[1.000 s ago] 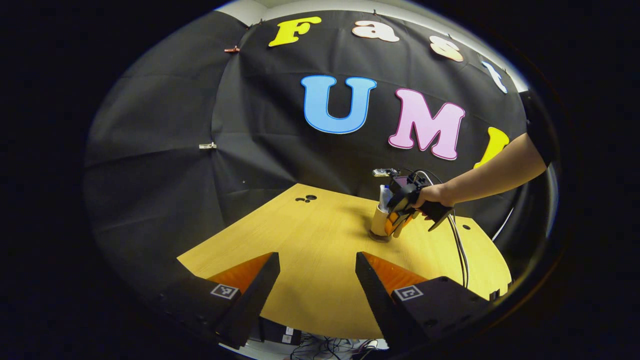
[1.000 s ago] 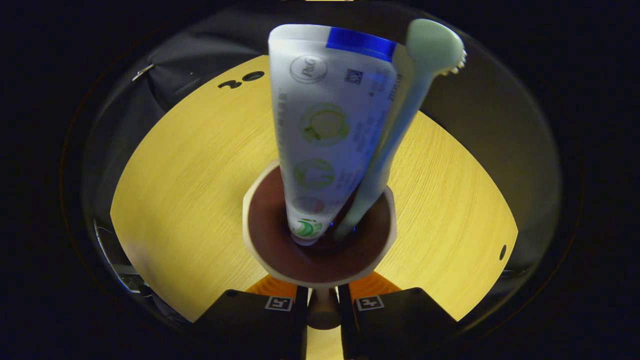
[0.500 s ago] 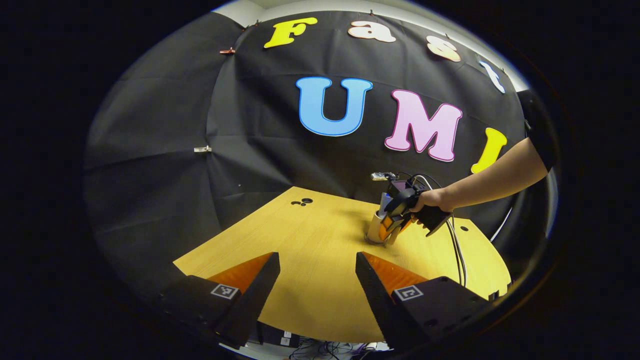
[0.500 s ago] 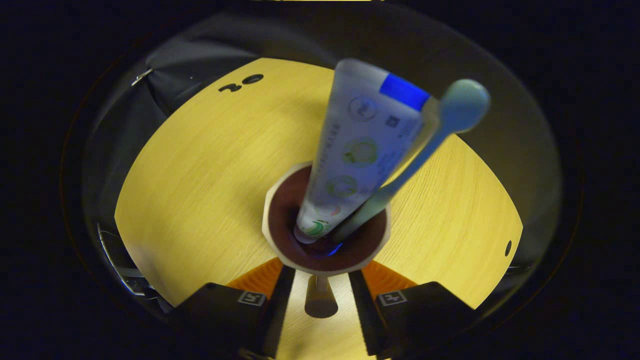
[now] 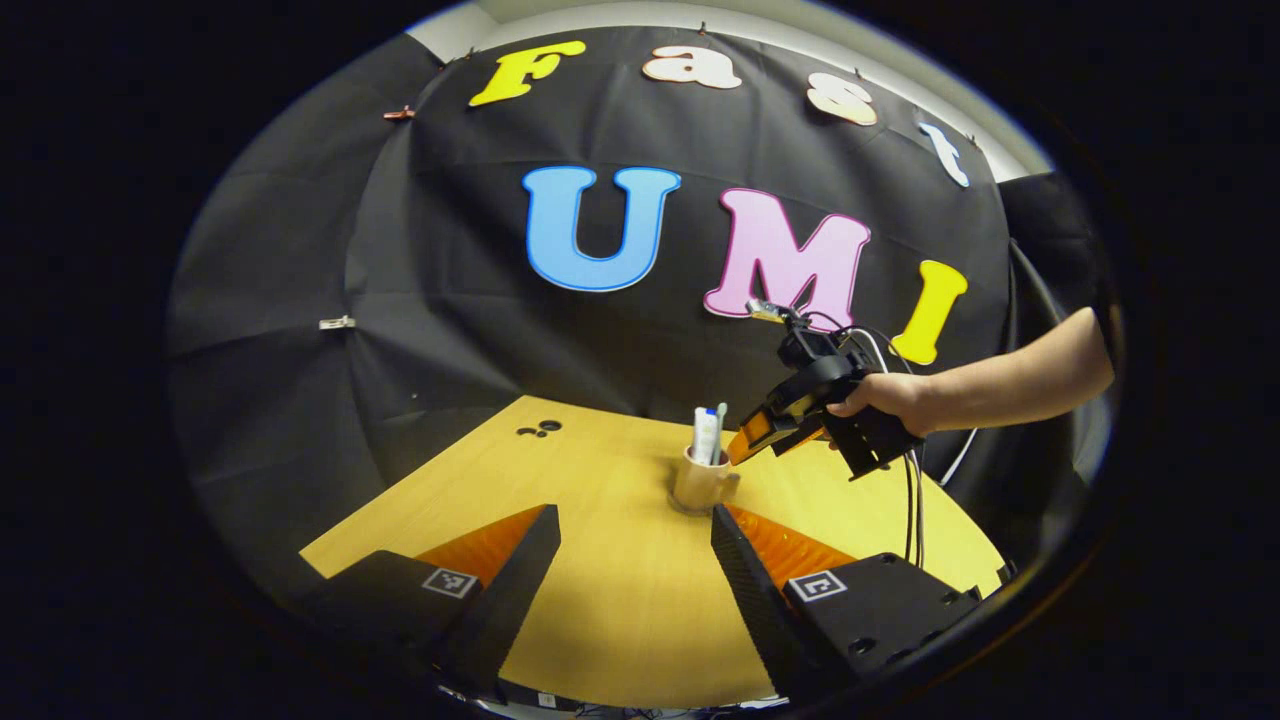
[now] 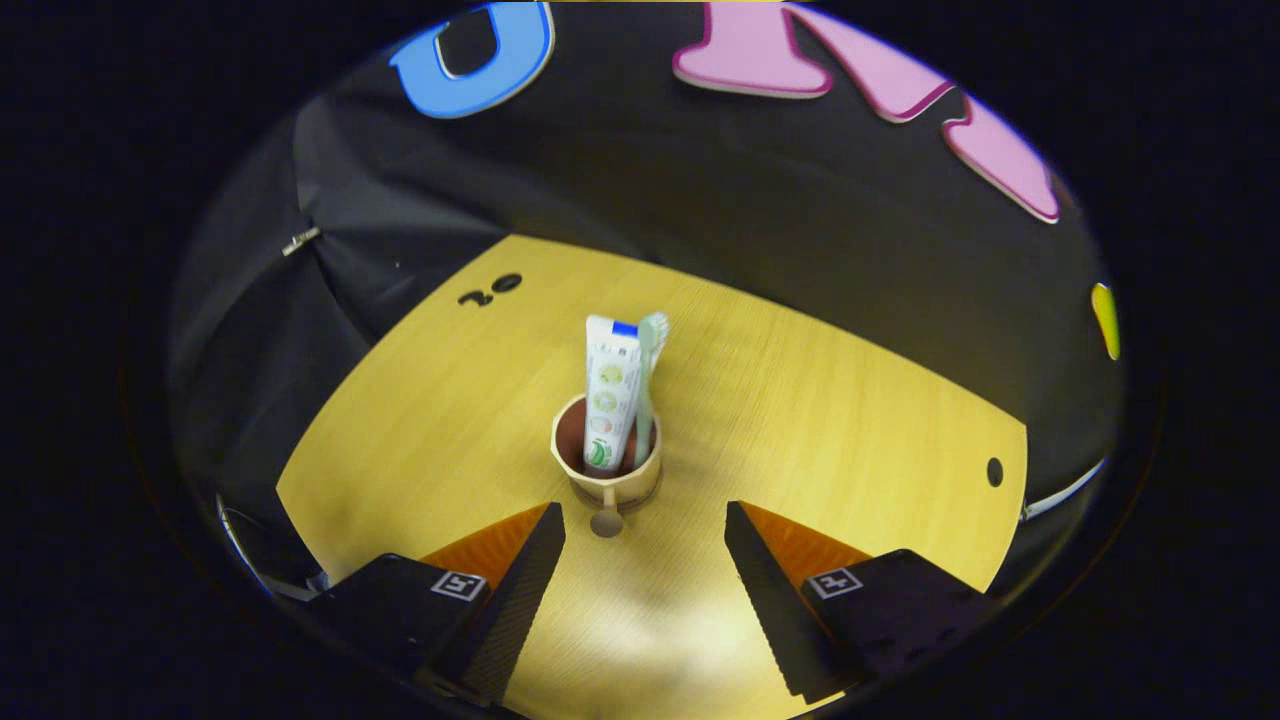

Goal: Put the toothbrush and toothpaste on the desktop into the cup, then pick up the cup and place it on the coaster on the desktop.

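Note:
A beige cup (image 6: 607, 470) stands upright mid-table, its small handle (image 6: 607, 520) pointing toward my right gripper (image 6: 645, 507). Inside it a white toothpaste tube (image 6: 610, 390) and a pale green toothbrush (image 6: 648, 370) stand upright. My right gripper is open, drawn back from the cup and touching nothing. In the left gripper view the same cup (image 5: 700, 482) sits just beyond my open left gripper (image 5: 634, 512), with a thin dark rim under its base. A hand holds the right gripper (image 5: 760, 440) raised, up and right of the cup.
The wooden table (image 5: 620, 600) has a pair of dark holes (image 5: 537, 430) at its far left corner and one hole (image 6: 993, 472) near its right edge. Cables (image 5: 915, 500) hang from the right gripper. A person's forearm (image 5: 1000, 380) reaches in from the right.
My right gripper was shut on the cup's handle; it opened and pulled back and up, leaving the cup standing. The left gripper stayed open, and its view shifted.

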`<act>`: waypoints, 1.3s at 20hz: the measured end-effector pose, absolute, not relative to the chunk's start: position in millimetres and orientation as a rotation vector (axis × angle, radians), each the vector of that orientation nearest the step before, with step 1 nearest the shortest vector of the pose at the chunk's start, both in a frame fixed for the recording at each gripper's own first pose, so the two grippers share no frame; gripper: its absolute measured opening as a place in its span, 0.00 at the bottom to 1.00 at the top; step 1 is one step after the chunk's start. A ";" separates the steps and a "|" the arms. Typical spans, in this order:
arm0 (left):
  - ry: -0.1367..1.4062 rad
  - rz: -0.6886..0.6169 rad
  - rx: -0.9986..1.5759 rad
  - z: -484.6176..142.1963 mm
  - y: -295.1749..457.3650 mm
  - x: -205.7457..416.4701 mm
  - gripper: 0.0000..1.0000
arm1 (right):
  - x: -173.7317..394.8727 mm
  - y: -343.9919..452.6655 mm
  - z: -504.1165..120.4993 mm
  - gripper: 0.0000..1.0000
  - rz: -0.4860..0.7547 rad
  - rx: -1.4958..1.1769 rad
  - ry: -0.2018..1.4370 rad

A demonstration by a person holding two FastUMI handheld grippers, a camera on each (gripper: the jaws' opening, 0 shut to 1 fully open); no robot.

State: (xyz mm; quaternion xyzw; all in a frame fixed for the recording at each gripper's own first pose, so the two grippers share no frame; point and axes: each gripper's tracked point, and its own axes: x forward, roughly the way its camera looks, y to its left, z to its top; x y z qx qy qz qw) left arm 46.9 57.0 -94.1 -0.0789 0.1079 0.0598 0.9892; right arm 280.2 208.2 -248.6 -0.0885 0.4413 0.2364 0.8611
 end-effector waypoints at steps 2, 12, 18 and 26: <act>0.189 0.078 -0.143 -79.4 46.1 61.8 0.97 | 275.2 192.5 -213.7 1.00 0.479 -0.163 0.833; 0.082 -0.056 -0.114 -3.2 -0.8 115.7 0.96 | 211.1 106.7 -57.9 0.97 0.315 -0.078 0.374; 0.029 -0.070 -0.089 31.6 -10.4 120.7 0.97 | 152.1 40.3 14.0 0.97 0.184 -0.021 0.149; -0.006 -0.060 -0.073 49.1 -15.1 110.8 0.97 | 102.3 -13.6 37.7 0.97 0.064 0.041 0.026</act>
